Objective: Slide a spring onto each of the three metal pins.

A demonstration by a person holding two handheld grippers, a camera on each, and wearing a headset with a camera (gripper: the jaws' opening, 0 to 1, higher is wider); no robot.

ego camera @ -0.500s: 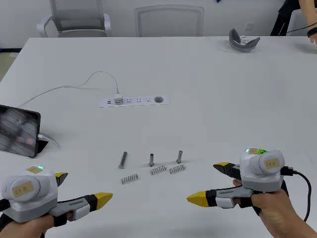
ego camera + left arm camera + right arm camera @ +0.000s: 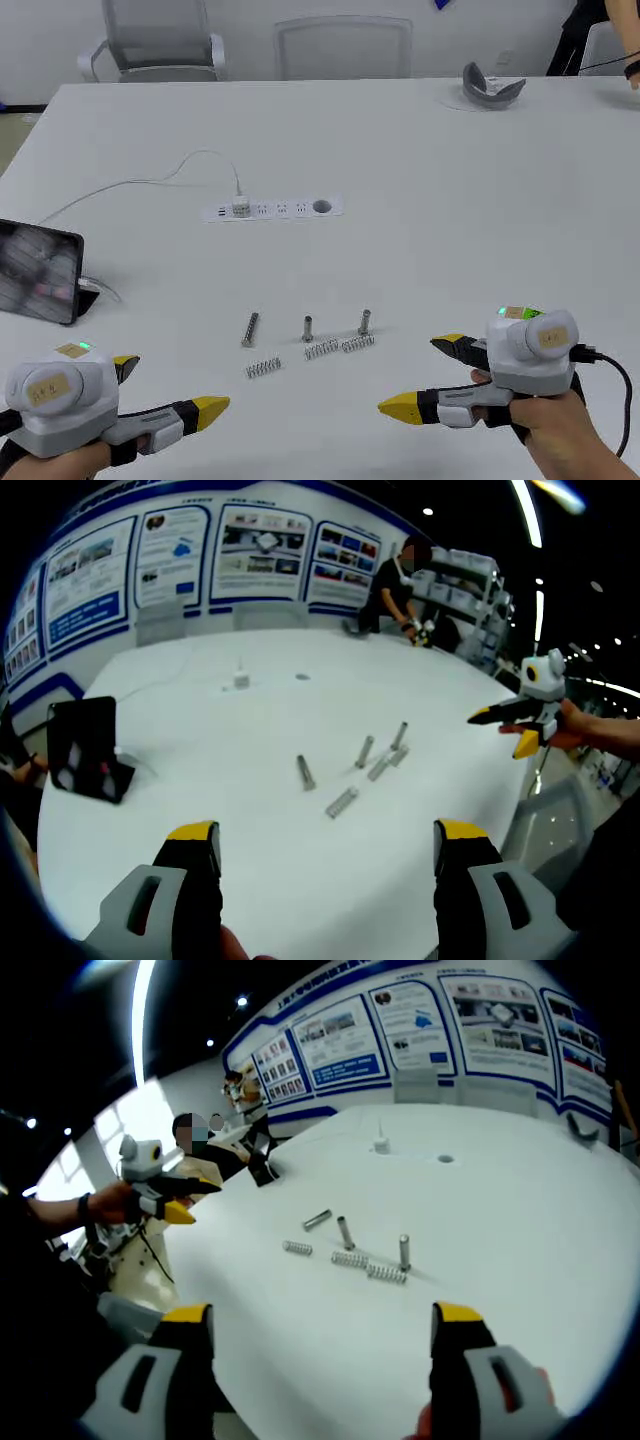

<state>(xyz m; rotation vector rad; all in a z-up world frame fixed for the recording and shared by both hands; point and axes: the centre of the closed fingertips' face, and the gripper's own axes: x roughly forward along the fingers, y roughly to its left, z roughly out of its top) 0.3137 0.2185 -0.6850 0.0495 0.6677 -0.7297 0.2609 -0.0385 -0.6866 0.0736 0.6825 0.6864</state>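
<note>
The left claw (image 2: 168, 384) and right claw (image 2: 422, 374) are still hovering wide open, empty. Ahead, between them, three springs (image 2: 322, 349) are lying untouched beside the pins (image 2: 307, 327); threading is not starting.

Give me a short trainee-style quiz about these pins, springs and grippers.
1. True or false: a spring already sits on a pin.
2. How many of the three pins stand upright? A one, B two, C three.
3. Fill in: the left gripper and right gripper both have jaws that are ____.
Key: 1 false, all three springs lie on the table; 2 B, the left pin lies flat; 3 open.
</note>
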